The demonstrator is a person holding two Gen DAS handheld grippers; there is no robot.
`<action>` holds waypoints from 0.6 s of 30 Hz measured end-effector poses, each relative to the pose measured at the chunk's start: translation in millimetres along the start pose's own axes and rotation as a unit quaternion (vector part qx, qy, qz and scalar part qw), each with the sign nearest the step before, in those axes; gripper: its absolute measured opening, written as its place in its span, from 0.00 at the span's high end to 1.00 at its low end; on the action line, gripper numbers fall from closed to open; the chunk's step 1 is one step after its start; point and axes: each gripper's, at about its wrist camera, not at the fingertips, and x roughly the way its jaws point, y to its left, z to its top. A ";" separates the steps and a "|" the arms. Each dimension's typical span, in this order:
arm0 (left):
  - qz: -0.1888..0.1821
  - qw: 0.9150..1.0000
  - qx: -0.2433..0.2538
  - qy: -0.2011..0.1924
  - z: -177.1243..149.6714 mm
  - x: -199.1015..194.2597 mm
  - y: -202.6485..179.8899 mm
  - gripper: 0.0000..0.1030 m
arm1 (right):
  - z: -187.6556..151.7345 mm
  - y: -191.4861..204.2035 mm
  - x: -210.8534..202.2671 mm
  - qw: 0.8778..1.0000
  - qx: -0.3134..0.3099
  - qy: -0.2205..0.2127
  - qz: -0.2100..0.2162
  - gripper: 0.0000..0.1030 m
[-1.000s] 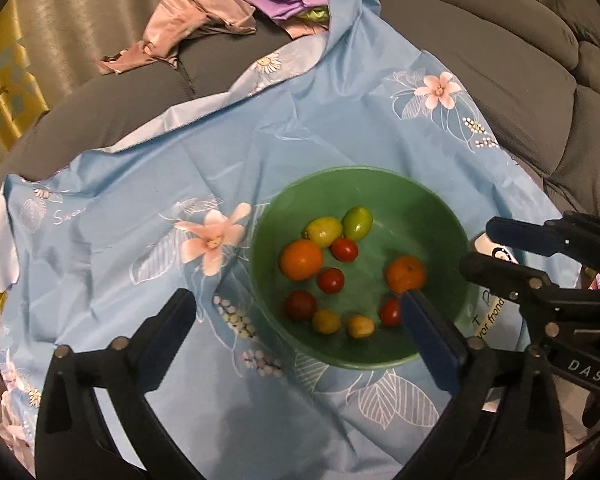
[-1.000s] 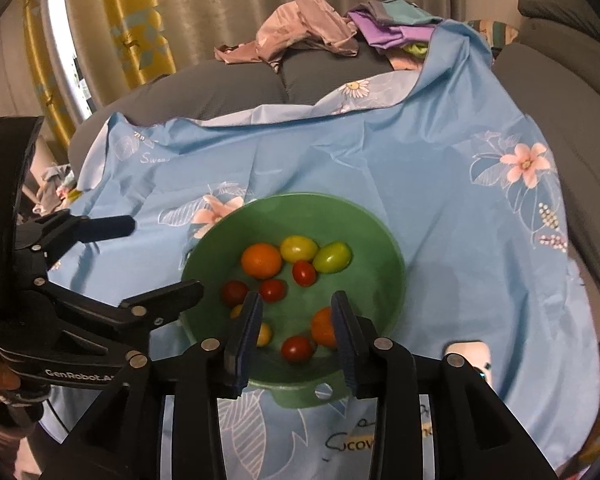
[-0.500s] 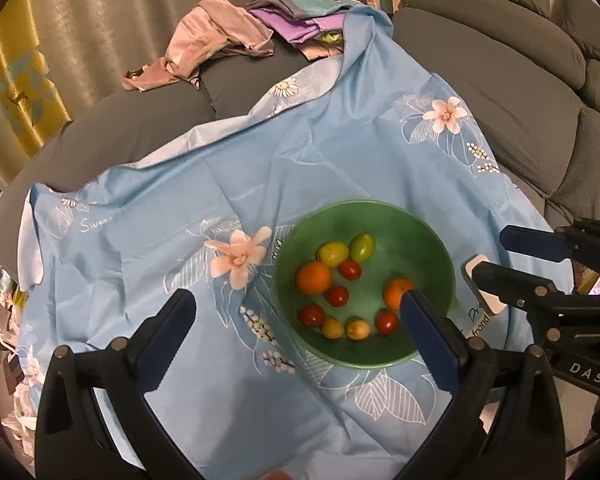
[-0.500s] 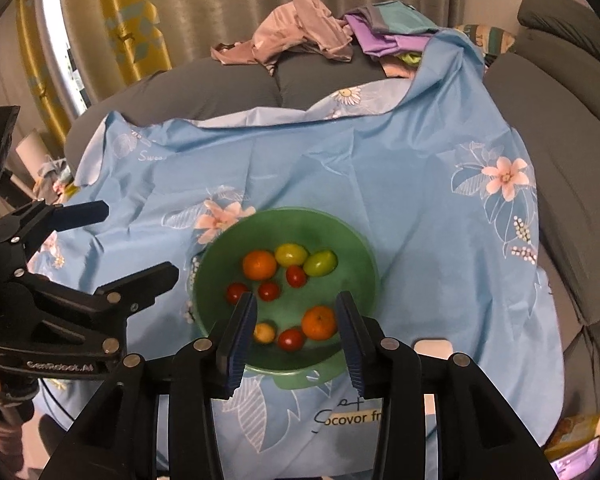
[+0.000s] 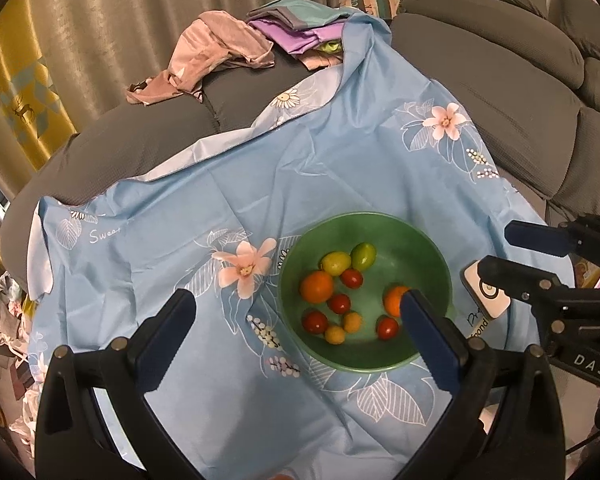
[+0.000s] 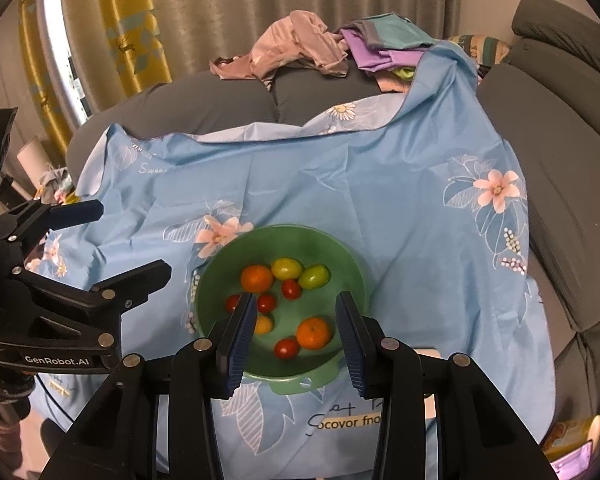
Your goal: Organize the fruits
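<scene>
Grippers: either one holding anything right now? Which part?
Nothing held. Left gripper and right gripper are both open and empty above the green bowl.

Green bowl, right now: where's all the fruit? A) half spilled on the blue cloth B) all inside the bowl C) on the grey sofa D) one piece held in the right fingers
B: every fruit lies inside the green bowl, including the two oranges, and none shows on the blue cloth; both grippers are empty.
</scene>
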 end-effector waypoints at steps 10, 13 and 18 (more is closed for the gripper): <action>0.008 1.000 0.007 -0.003 1.9 -0.8 -3.8 0.01 | 0.4 -2.3 -2.3 1.000 0.001 -0.001 -0.001 0.60; 0.009 1.000 0.006 -0.004 2.1 -1.0 -4.6 0.01 | 0.4 -2.4 -2.3 1.000 0.001 -0.002 -0.001 0.60; 0.006 1.000 0.007 -0.006 3.7 -1.3 -4.4 0.01 | 2.1 -5.0 -4.9 1.000 0.000 -0.002 -0.002 0.60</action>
